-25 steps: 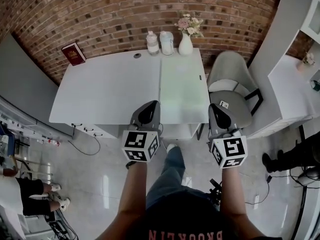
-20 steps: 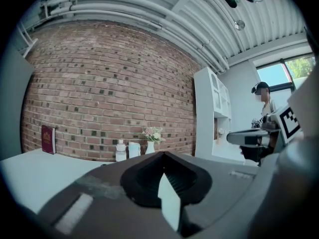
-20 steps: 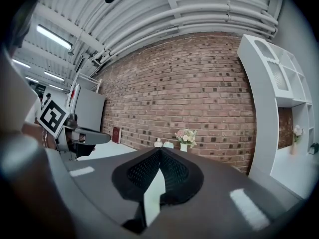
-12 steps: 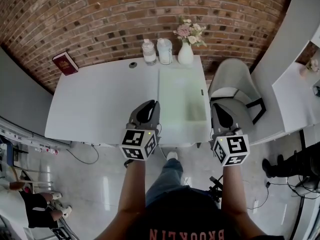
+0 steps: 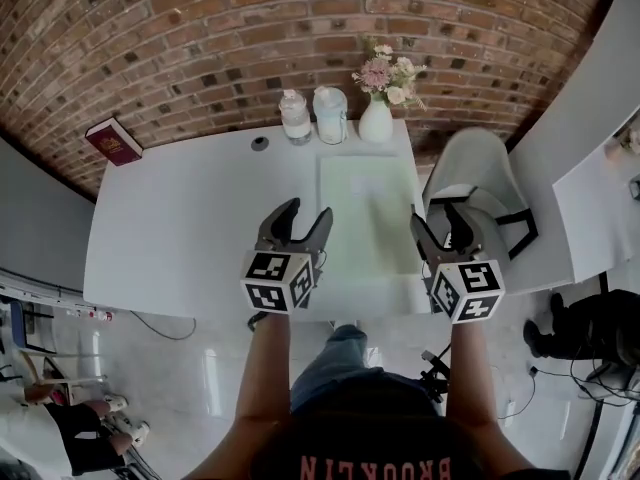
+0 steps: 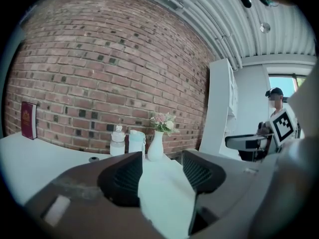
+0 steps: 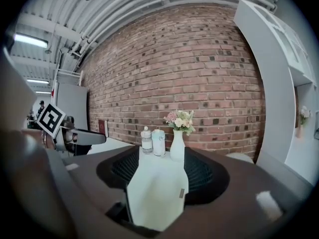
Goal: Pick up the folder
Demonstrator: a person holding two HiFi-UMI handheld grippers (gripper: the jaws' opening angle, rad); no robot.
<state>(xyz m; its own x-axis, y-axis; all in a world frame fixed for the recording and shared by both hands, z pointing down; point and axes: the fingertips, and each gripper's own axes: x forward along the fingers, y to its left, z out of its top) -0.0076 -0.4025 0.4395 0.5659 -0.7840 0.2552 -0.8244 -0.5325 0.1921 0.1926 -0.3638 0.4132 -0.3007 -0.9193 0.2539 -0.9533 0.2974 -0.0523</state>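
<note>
- Brick wall (image 5: pixel 300 28) runs behind a white desk (image 5: pixel 170 228), and a grey chair (image 5: pixel 480 168) stands at the desk's right end.
- Along the back edge of the desk, close to the wall, stand a clear bottle (image 5: pixel 295 118), a pale lidded container (image 5: pixel 331 115) just beside it, and a white vase (image 5: pixel 376 120) with pink and cream flowers.
- A red book (image 5: pixel 113 141) stands at the far left corner, well apart from the rest, and a small round cable hole (image 5: pixel 260 143) sits left of the bottle.
- The folder (image 5: pixel 368 213) is pale green and lies flat on the right part of the desk, from just in front of the vase towards the near edge.
- The person stands at the near edge of the desk with both arms held out, a tool in each hand and a marker cube (image 5: pixel 280 281) at the back of each.
- The left gripper (image 5: pixel 305 213) hovers over the desk just left of the folder. Its jaws are opening, with nothing caught between them. In the left gripper view only the folder's surface (image 6: pixel 164 198) shows through the gap.
- The right gripper (image 5: pixel 438 226) hangs by the folder's right edge, near the chair. Its jaws are opening too and clasp nothing. In the right gripper view the folder (image 7: pixel 157 193) lies beyond the gap, with the vase past it.
</note>
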